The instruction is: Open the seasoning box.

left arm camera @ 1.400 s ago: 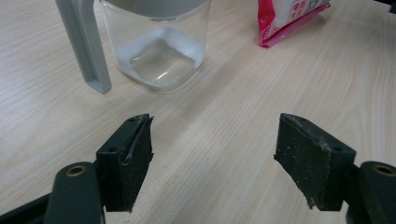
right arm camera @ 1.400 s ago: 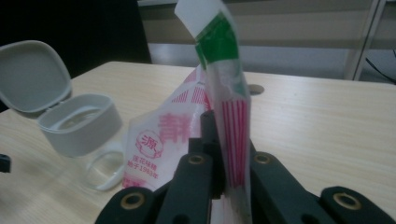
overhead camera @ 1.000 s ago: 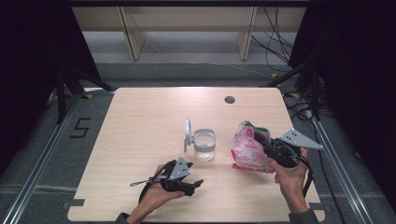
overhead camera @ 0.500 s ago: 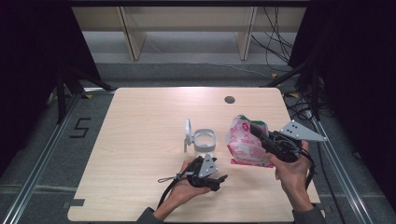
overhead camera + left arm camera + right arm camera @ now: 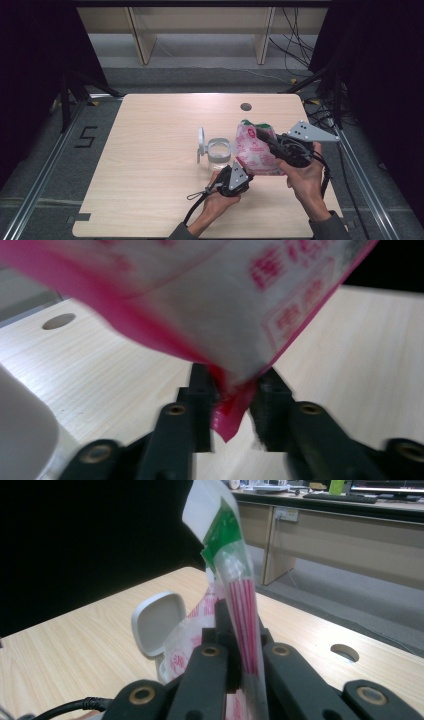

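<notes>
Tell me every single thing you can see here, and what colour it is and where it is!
bag: one, pink and white with a green top, lifted over the right side of the table, pinched by both grippers
jar: one, clear, mid-table, left of the bag
lid: one, white, standing open at the jar's left
table: one, light wood, with a round hole near the far edge
left gripper: one, black, jaws just closing on the bag's bottom corner
right gripper: one, black, shut on the bag's top
hands: two, near edge

A lab or office test room. A bare wooden table (image 5: 150,165) stands on grey floor between dark curtains, with loose cables (image 5: 295,35) at far right. The right gripper view shows a desk (image 5: 350,525) with keyboard (image 5: 340,497) beyond.
</notes>
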Action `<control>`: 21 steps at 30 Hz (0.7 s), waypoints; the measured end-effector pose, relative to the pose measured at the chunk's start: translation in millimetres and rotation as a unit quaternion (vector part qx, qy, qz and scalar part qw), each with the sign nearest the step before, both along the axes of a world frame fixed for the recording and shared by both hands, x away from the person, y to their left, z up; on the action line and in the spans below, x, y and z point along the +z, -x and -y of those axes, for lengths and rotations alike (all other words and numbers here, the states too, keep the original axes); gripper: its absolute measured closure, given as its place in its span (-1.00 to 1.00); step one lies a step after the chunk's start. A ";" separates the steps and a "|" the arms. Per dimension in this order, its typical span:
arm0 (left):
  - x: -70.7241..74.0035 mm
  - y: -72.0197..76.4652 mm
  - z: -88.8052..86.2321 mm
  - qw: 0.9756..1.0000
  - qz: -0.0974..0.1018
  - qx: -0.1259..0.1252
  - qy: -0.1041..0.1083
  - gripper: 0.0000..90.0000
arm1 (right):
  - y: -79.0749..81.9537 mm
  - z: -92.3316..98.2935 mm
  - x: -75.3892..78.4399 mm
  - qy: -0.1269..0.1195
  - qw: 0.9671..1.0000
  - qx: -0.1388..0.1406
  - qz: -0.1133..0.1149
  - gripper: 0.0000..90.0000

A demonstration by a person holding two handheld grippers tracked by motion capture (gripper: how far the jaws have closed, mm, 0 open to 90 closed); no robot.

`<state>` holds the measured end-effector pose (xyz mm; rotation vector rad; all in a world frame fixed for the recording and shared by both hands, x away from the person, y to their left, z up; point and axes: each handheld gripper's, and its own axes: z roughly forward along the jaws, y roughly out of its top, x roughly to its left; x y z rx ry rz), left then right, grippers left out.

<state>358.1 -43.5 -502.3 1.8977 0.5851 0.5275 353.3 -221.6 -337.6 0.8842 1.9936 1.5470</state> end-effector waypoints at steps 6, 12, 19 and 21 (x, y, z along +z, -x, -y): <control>0.6 -1.9 13.3 0.999 -0.019 -0.002 0.044 0.67 | -16.9 -9.6 10.4 0.036 0.999 -0.006 0.010 1.00; -1.8 -10.0 20.8 0.996 -0.035 0.002 0.076 0.68 | -37.6 -21.5 11.7 0.054 0.998 -0.020 -0.009 1.00; -4.7 -23.0 22.0 0.991 -0.049 0.001 0.128 0.69 | -50.3 -41.7 15.1 0.080 0.997 -0.013 -0.017 1.00; -6.0 -23.7 22.8 0.989 -0.051 0.008 0.135 0.69 | -52.1 -46.7 14.4 0.077 0.997 -0.016 -0.023 1.00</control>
